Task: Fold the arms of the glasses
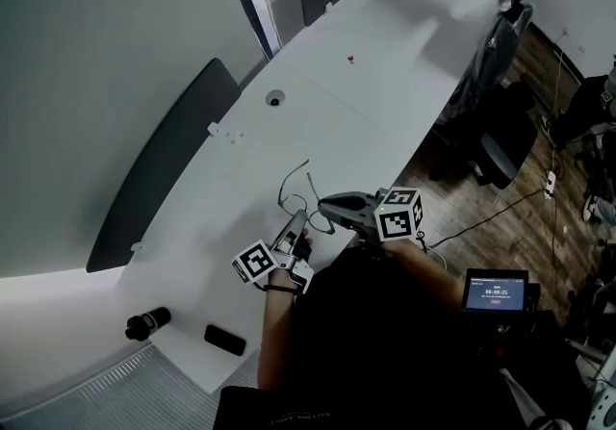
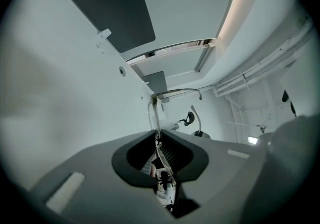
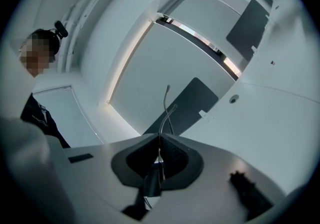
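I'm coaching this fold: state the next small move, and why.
Probably swing the right tool, shut on a thin arm of the glasses, in toward the frame while the left tool holds the frame steady; the arms stick out, unfolded, above the table.

The right hand-held gripper is pinching a thin glasses arm, which is sticking up past its closed jaws, with the white desk showing at the right.
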